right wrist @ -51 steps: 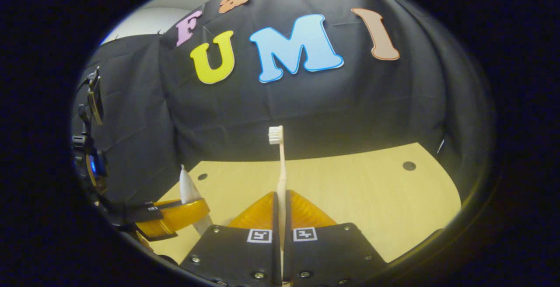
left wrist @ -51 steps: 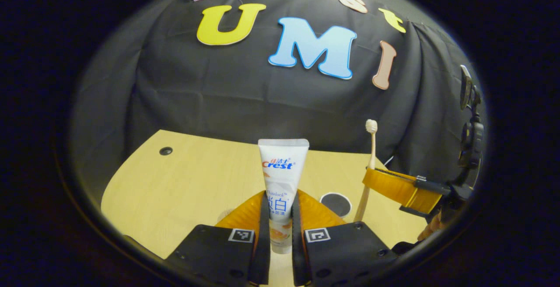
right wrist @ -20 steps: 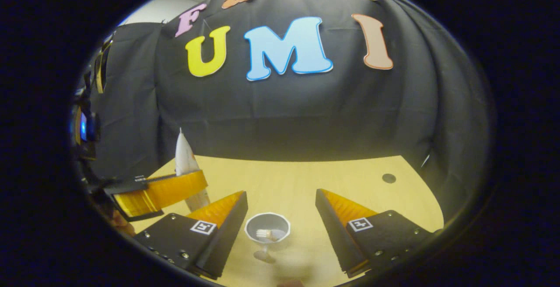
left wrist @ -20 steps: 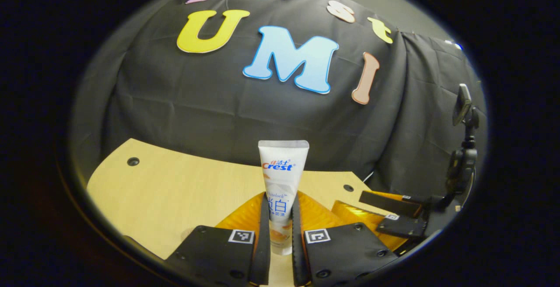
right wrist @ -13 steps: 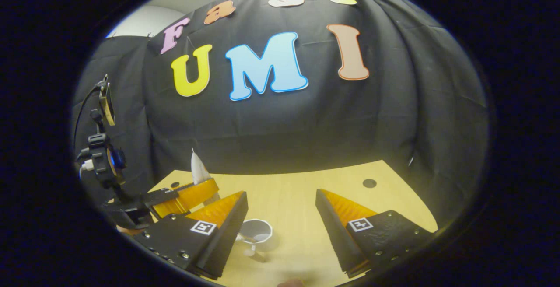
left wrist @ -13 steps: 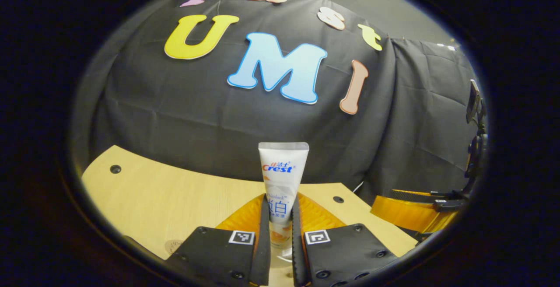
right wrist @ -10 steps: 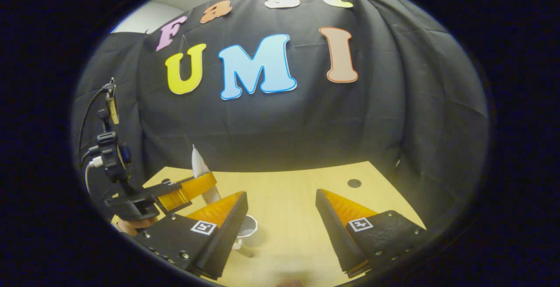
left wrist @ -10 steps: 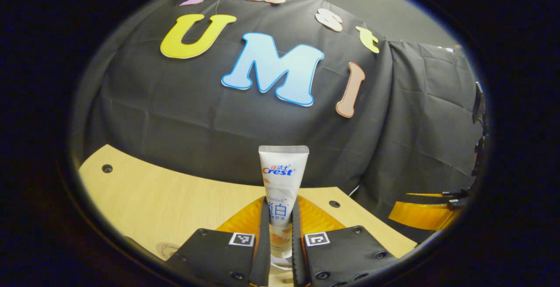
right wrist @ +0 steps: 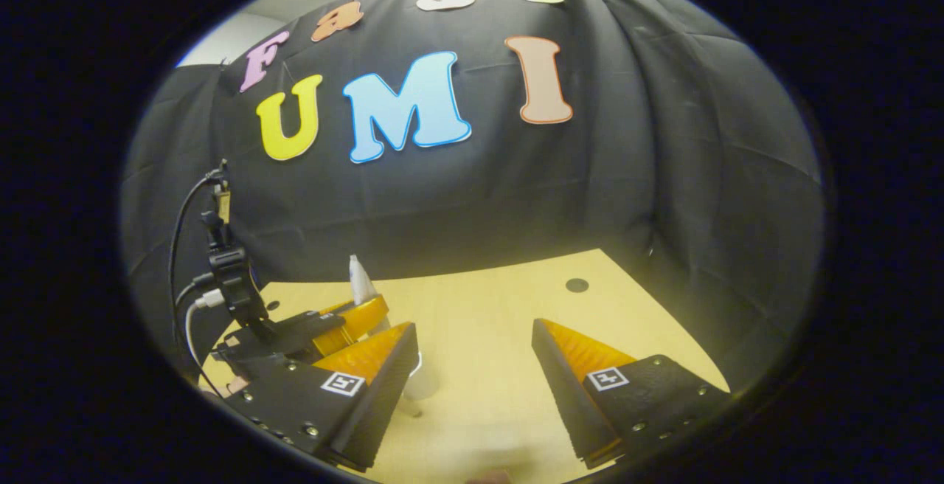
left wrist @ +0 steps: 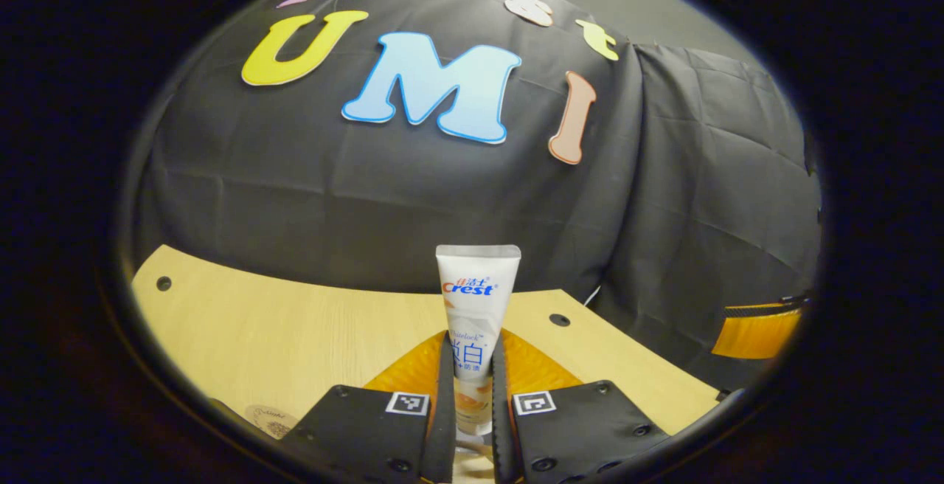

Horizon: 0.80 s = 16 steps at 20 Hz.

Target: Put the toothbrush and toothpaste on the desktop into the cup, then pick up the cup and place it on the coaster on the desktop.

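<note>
1. The wooden desktop [left wrist: 295,329] runs back to the black cloth wall [right wrist: 590,189]; small dark holes [right wrist: 577,285] dot its surface.
2. The right gripper [right wrist: 472,377] hangs above the desktop with its jaws spread wide and nothing between them.
3. The left gripper [left wrist: 469,425] is clamped narrow on the toothpaste [left wrist: 476,299], which stands upright between both fingers, crimped end up. In the right gripper view the left gripper [right wrist: 346,322] sits just beyond the right gripper's near finger [right wrist: 369,373].
4. The cup [right wrist: 422,381] stands on the desktop, half hidden behind that finger, directly below the toothpaste.
5. A round coaster [left wrist: 269,419] lies at the desktop's near left edge, apart from the cup.
</note>
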Each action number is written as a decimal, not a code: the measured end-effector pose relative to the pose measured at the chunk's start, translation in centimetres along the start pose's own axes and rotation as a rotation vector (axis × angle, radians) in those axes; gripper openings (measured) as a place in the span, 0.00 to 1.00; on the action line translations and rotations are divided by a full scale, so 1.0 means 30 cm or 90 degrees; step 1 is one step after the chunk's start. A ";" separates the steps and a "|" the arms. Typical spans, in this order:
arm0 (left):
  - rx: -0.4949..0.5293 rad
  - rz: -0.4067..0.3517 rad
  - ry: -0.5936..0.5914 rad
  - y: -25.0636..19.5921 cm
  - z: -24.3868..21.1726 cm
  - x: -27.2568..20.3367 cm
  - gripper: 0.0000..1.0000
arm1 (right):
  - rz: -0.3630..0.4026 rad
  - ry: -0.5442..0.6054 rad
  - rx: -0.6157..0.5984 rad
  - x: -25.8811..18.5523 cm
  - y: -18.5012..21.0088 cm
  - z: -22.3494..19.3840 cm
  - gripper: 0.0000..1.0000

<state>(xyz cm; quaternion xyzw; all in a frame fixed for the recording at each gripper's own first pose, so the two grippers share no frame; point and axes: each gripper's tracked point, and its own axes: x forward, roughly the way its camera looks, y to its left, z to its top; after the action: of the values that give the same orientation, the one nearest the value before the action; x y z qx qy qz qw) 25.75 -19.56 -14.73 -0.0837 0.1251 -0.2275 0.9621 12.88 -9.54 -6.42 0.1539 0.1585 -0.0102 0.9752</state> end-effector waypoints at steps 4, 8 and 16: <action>0.021 0.001 0.021 -0.014 -0.052 0.009 0.28 | -0.006 0.006 0.004 0.001 -0.016 -0.003 0.94; 0.022 0.008 0.030 -0.009 -0.062 -0.009 0.39 | -0.005 0.012 0.005 0.002 -0.003 -0.017 0.94; 0.021 0.010 0.013 -0.003 -0.016 -0.083 0.95 | 0.015 0.025 0.008 0.001 0.063 -0.040 0.94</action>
<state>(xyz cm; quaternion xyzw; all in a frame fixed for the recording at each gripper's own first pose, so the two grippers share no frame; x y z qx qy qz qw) 23.42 -18.56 -14.66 -0.0647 0.1321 -0.2227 0.9637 12.66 -7.38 -6.94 0.1623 0.1760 0.0029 0.9709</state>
